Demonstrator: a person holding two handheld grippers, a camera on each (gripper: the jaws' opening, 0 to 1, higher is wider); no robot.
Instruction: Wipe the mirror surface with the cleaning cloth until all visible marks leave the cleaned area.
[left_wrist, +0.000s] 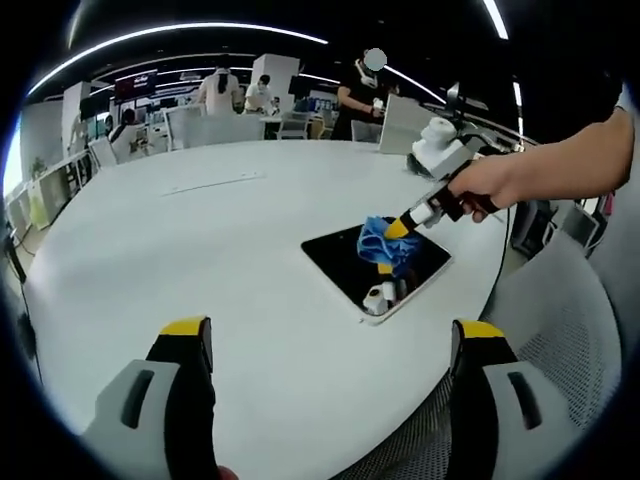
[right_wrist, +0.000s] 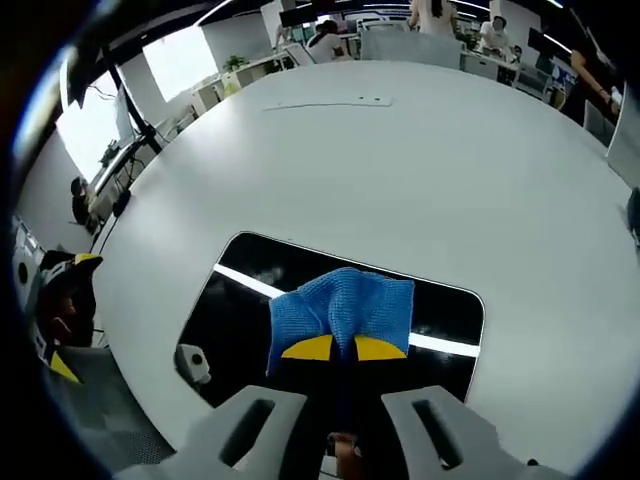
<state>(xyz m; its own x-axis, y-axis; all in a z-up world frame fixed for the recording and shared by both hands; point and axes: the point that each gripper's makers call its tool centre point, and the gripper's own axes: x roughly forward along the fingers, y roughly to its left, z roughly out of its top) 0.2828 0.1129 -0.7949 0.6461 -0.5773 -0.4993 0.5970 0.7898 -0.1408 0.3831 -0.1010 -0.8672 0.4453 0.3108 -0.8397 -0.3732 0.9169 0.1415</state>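
Observation:
A dark rectangular mirror (left_wrist: 352, 262) (right_wrist: 240, 310) with a pale rim lies flat on the white round table (left_wrist: 200, 260) (right_wrist: 400, 160). My right gripper (right_wrist: 338, 348) is shut on a blue cleaning cloth (right_wrist: 342, 305) and presses it onto the mirror's middle. In the left gripper view that same gripper (left_wrist: 397, 229), held by a person's hand (left_wrist: 500, 180), comes in from the right with the blue cloth (left_wrist: 382, 244) under its tip. My left gripper (left_wrist: 335, 345) stands open over the table's near part, well short of the mirror, with nothing between its jaws.
A thin strip (left_wrist: 215, 182) (right_wrist: 325, 102) lies on the table's far side. A mesh chair (left_wrist: 570, 330) stands by the table edge at the right. Desks, monitors and several people (left_wrist: 225, 90) fill the office behind.

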